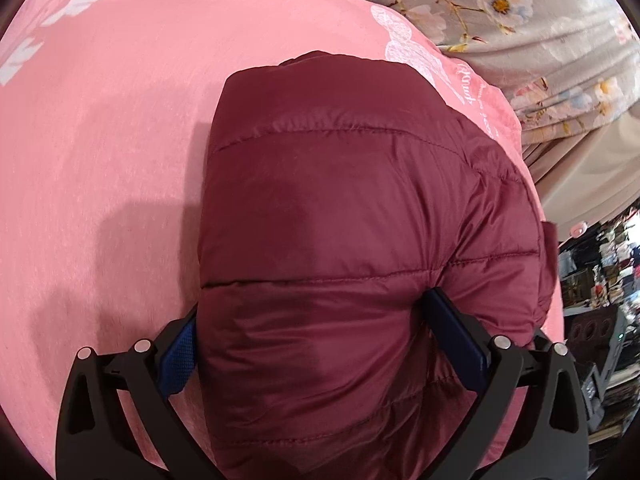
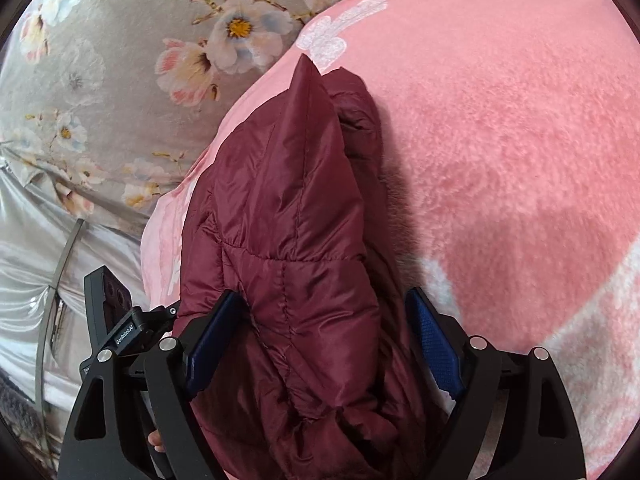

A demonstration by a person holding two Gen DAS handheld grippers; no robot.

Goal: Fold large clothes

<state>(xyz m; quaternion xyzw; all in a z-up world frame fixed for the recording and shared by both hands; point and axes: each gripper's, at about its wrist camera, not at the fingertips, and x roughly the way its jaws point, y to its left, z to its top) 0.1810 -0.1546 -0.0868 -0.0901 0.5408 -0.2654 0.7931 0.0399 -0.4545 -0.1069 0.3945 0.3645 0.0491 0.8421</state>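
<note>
Maroon quilted jacket (image 1: 340,240) lies bunched on pink fleece blanket (image 1: 100,140), near blanket edge beside grey floral sheet (image 2: 100,80). Left gripper (image 1: 316,328) fingers spread wide around jacket, both blue pads against fabric; real squeeze cannot tell. Right gripper (image 2: 324,344) jaws wide, left pad touches jacket, right pad (image 2: 436,344) stands clear.

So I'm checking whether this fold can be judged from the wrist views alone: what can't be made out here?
- Left wrist view: the maroon puffer jacket runs off the bottom edge; its near end is cut off.
- Left gripper: jacket bulk covers the left pad, so contact is unclear.
- Right wrist view: the jacket covers what lies between the right gripper's fingers.
- Pink blanket: its lettering is too small and distorted to read.
</note>
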